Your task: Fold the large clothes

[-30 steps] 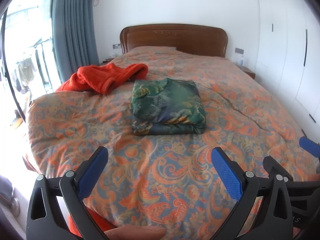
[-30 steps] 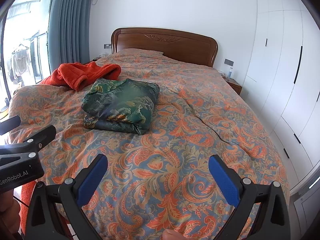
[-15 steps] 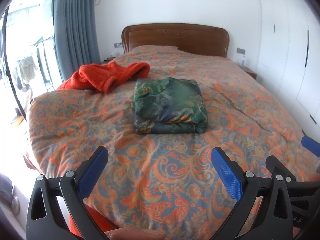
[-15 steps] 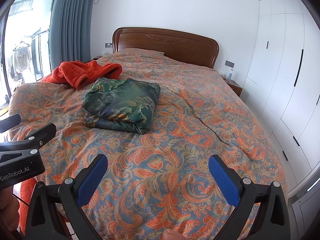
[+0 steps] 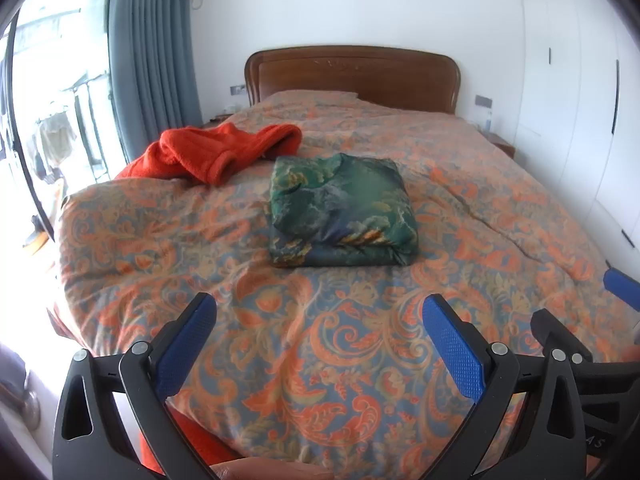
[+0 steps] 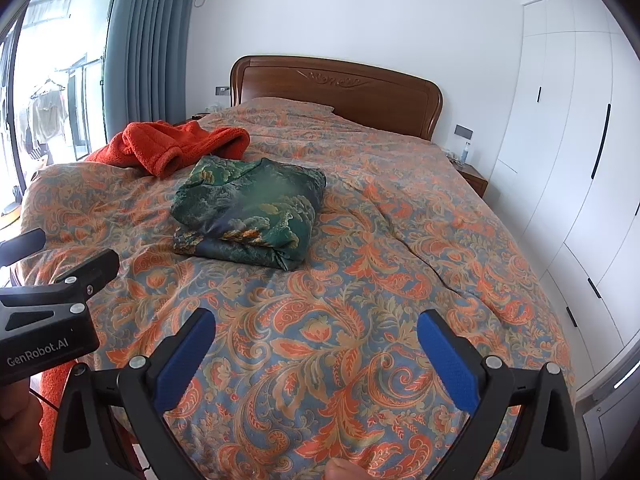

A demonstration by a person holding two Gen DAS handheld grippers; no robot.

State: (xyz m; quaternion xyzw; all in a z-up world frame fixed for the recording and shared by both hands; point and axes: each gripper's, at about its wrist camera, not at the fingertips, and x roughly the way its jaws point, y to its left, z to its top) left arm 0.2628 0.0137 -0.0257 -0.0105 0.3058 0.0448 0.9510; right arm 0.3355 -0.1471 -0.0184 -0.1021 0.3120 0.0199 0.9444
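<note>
So you had both grippers parked over the foot of the bed, nothing in either one. Your left gripper [image 5: 320,344] had its blue-padded fingers [image 5: 188,344] spread wide, and your right gripper [image 6: 316,354] was spread just as wide, both empty above the orange and blue paisley quilt [image 6: 360,320].

The folded green floral-print garment [image 5: 340,208] was lying flat on the quilt at about 12 o'clock from the left gripper, well apart from it. From the right wrist view that same bundle [image 6: 248,208] sat around 11 o'clock. Just beyond it, toward 10 o'clock, the crumpled orange fleece garment [image 5: 216,152] was heaped near the bed's edge, close to the green one; I couldn't tell whether they touched.

Only readable writing: "GenRobot.AI" in white on the black body of your left gripper [image 6: 44,320], which showed at 9 o'clock in the right wrist view. A few white letters showed on the right gripper's body in the left view, too cut off to read.

The brown carved wooden headboard [image 6: 340,88] stood at 12 o'clock, the grey-blue curtain [image 6: 152,40] around 11.
</note>
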